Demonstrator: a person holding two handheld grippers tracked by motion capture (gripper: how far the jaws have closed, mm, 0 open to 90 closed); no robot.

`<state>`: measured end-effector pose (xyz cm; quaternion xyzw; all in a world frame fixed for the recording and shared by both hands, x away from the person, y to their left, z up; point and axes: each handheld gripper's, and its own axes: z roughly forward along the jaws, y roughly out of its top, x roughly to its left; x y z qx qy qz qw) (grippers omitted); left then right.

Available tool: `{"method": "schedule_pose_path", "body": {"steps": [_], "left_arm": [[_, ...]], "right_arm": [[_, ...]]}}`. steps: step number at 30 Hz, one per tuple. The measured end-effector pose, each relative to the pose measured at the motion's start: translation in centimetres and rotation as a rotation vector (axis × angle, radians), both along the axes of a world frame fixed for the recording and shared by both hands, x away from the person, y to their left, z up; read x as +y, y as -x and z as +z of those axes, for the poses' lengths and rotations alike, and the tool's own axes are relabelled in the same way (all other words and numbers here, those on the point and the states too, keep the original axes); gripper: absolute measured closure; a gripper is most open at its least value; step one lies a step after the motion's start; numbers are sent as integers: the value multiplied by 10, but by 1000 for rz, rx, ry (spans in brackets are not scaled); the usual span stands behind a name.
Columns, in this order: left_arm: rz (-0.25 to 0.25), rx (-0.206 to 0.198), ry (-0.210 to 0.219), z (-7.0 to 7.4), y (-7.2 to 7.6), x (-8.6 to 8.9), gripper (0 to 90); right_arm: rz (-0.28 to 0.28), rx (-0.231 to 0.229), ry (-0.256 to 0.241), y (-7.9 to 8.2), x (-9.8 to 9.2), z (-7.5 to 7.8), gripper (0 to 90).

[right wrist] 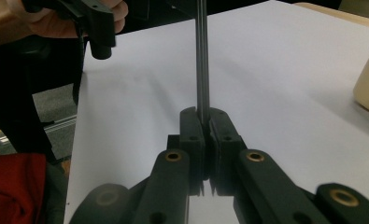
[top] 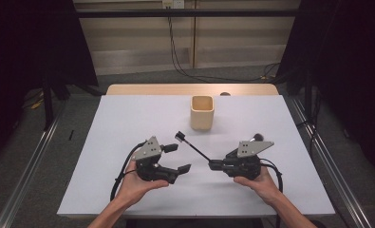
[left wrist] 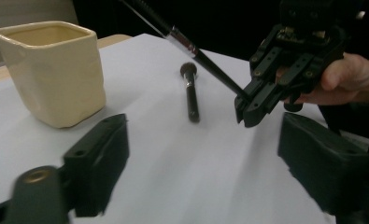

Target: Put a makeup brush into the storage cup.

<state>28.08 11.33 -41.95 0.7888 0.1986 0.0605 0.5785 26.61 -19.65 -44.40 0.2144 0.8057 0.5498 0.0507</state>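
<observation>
A thin black brush [top: 194,149] with a silver band slants up and to the left off the table, and my right gripper [top: 212,165] is shut on its lower end. The right gripper view shows the jaws [right wrist: 203,122] pressed together around the brush handle [right wrist: 202,60]. My left gripper [top: 177,158] is open and holds nothing, just left of the brush. Its two pads [left wrist: 98,158] stand wide apart in the left gripper view. Farther off are the right gripper [left wrist: 261,95] and the held brush [left wrist: 191,46].
A cream square cup [top: 202,112] stands upright at the middle back of the white table [top: 128,123]. A second, shorter black brush [left wrist: 190,93] lies flat on the table behind the right gripper. A red cloth [right wrist: 14,186] shows below the table edge.
</observation>
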Motion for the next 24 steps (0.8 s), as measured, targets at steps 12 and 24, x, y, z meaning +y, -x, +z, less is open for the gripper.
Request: {"method": "schedule_pose_path", "body": {"steps": [12, 24], "left_arm": [[10, 39, 45, 2, -10, -18, 414], [46, 40, 111, 8, -12, -19, 535]], "right_arm": [[-3, -4, -4, 0, 0, 0, 860], [1, -5, 5, 1, 2, -2, 859]]}}
